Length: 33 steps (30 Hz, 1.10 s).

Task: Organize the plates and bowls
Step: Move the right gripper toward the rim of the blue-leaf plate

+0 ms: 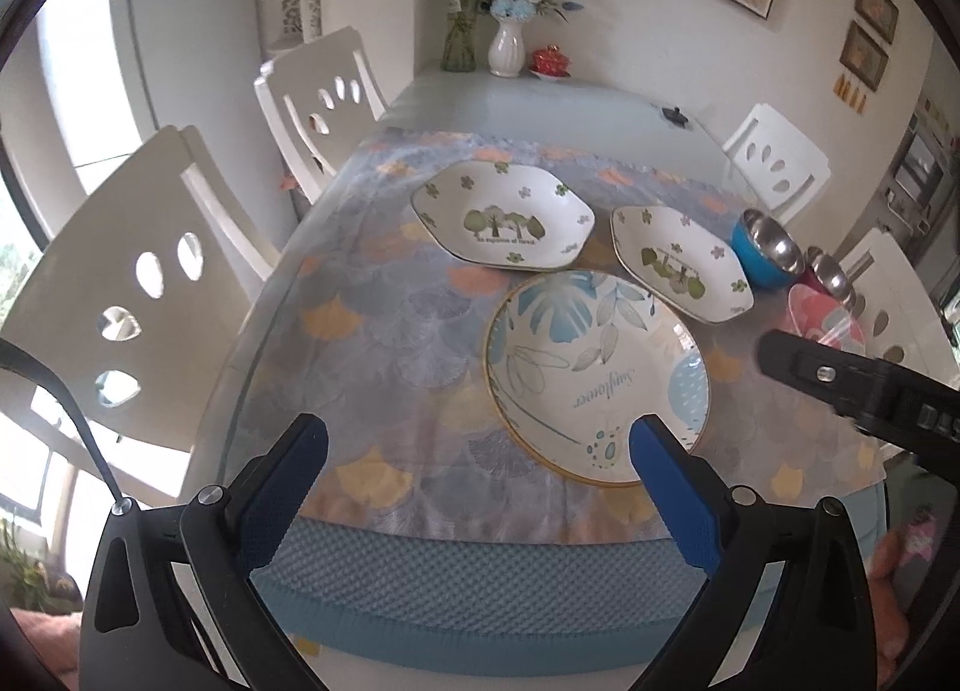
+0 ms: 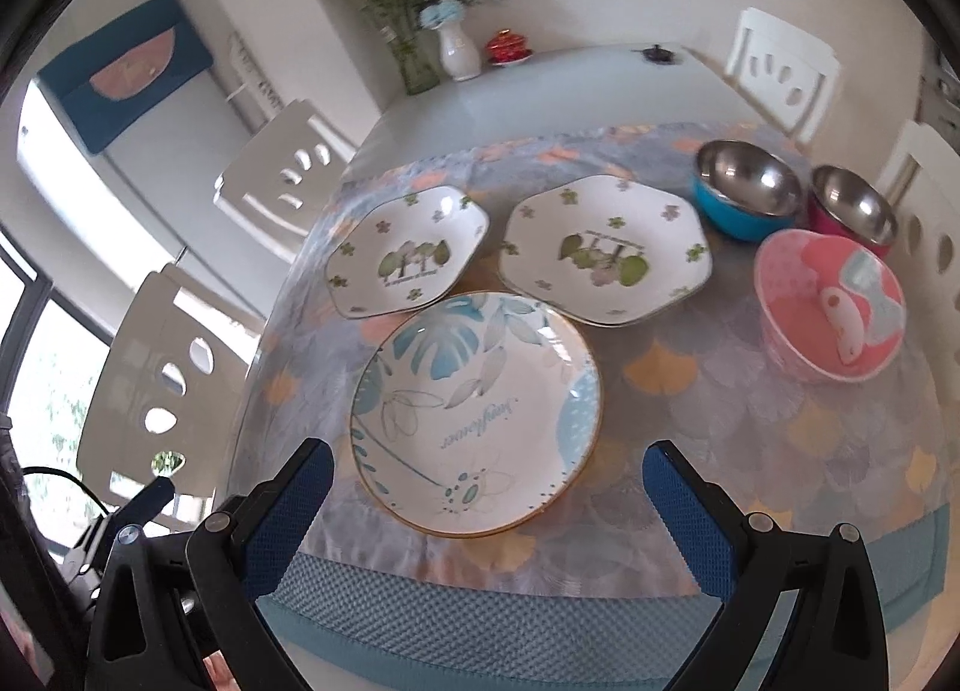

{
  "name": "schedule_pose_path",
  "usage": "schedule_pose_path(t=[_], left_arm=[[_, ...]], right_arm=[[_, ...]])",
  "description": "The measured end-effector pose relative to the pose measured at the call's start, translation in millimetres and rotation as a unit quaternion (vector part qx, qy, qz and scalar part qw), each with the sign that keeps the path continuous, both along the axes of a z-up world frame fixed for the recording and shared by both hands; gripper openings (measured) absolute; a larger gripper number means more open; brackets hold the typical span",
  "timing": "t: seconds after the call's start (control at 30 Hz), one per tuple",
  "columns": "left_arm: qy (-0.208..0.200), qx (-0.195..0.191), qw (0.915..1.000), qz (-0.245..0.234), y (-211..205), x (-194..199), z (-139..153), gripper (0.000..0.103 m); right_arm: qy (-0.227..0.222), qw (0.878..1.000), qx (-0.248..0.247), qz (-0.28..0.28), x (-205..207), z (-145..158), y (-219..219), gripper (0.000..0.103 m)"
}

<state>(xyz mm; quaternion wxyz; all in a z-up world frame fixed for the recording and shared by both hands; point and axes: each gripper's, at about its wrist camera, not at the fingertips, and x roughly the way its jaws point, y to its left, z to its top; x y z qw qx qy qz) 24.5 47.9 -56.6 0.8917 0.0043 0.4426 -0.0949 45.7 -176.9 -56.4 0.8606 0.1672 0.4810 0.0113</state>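
A round blue-leaf plate [image 1: 594, 373] [image 2: 474, 412] lies nearest me on the patterned cloth. Behind it sit two six-sided white plates with tree prints, the left one [image 1: 504, 217] [image 2: 408, 250] and the right one [image 1: 681, 262] [image 2: 606, 250]. To the right stand a blue steel bowl [image 1: 765, 247] [image 2: 747, 190], a red steel bowl [image 1: 831, 271] [image 2: 852, 205] and a pink bowl [image 2: 831, 304] [image 1: 825, 319]. My left gripper [image 1: 480, 445] hangs open above the table's near edge. My right gripper [image 2: 489, 469] is open too, in front of the round plate.
White chairs [image 1: 120, 295] [image 2: 780, 73] stand on both sides of the glass table [image 1: 540, 97]. Vases with flowers [image 1: 507, 46] [image 2: 459, 52] and a red lidded pot [image 1: 549, 60] stand at the far end. A blue mat [image 1: 480, 589] lies along the near edge.
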Motion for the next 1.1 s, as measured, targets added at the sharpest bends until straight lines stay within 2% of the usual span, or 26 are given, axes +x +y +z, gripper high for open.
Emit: schedule_pose_path(t=[0.1, 0.3, 0.53, 0.87, 1.0, 1.1], left_arm=[[-0.01, 0.009, 0.9994, 0.03, 8.9, -5.1, 5.1, 0.101], [0.008, 0.0, 0.9969, 0.079, 18.7, -11.4, 1.0, 0.101], [0.02, -0.005, 0.9953, 0.095, 13.0, -15.3, -4.7, 0.101], [0.019, -0.01, 0.996, 0.087, 8.1, -12.3, -5.6, 0.101], [0.027, -0.028, 0.9964, 0.075, 13.5, -3.7, -7.9, 0.1], [0.041, -0.056, 0.9956, 0.062, 19.7, 7.4, -13.4, 0.099]], right_arm=[[0.001, 1.0, 0.009, 0.03, 10.4, -0.6, 9.1, 0.103], [0.002, 0.996, -0.016, 0.084, 26.6, 1.4, 25.7, 0.103], [-0.007, 0.993, -0.032, 0.117, 25.5, 3.1, 28.1, 0.103], [0.003, 0.995, -0.016, 0.1, 20.0, -0.2, 11.7, 0.103], [0.011, 0.997, -0.002, 0.076, 18.3, -5.6, 4.6, 0.103], [0.005, 0.998, -0.008, 0.061, 16.6, -8.5, 2.4, 0.103]])
